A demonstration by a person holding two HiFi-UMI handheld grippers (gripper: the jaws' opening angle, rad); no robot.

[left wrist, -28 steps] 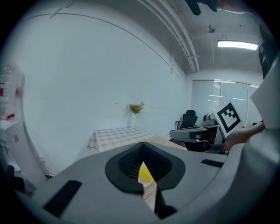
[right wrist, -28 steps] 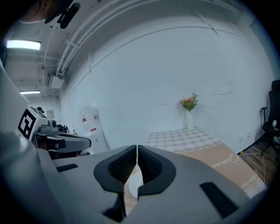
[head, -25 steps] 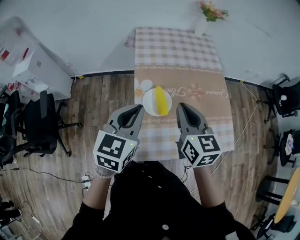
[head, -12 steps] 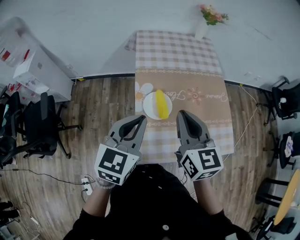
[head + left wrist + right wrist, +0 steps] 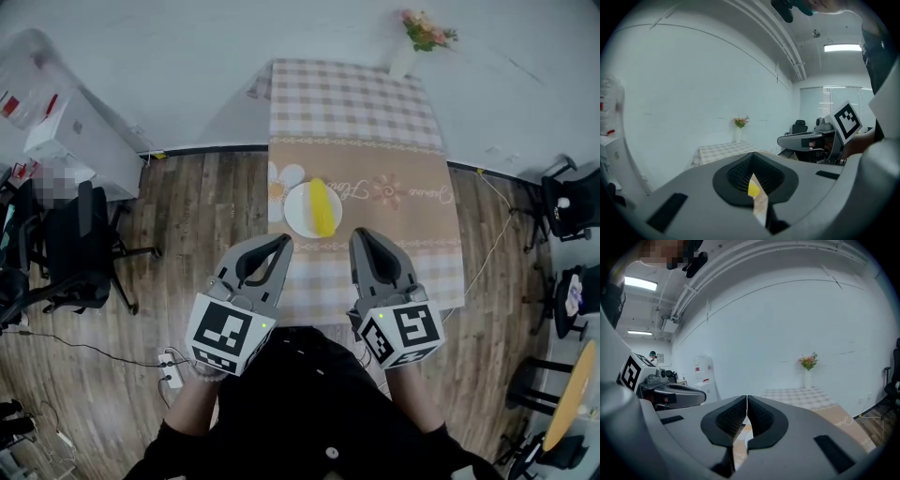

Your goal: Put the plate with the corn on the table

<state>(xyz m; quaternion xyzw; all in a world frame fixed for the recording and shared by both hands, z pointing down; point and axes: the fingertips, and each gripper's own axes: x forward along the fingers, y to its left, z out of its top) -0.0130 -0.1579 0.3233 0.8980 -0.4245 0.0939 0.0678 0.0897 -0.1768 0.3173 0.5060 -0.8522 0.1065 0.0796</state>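
A white plate (image 5: pixel 298 212) carrying a yellow corn cob (image 5: pixel 322 206) rests on the checked tablecloth of the table (image 5: pixel 412 244), near its left edge. My left gripper (image 5: pixel 284 242) hovers just short of the plate, on the near side, shut and empty. My right gripper (image 5: pixel 357 235) is beside it to the right, also shut with nothing held. In the left gripper view the shut left gripper (image 5: pixel 752 159) shows a sliver of the corn cob (image 5: pixel 753 189) through its slit. The right gripper (image 5: pixel 747 399) has its pads pressed together in the right gripper view.
A vase of flowers (image 5: pixel 414 36) stands at the table's far end against the wall. Office chairs (image 5: pixel 80 248) and a white cabinet (image 5: pixel 80 141) fill the left side. More chairs (image 5: pixel 567 202) stand at the right. A power strip (image 5: pixel 171 368) lies on the wooden floor.
Both grippers have drawn back a little from the plate toward the person. Their jaws have stayed shut, and the plate has not moved on the table.
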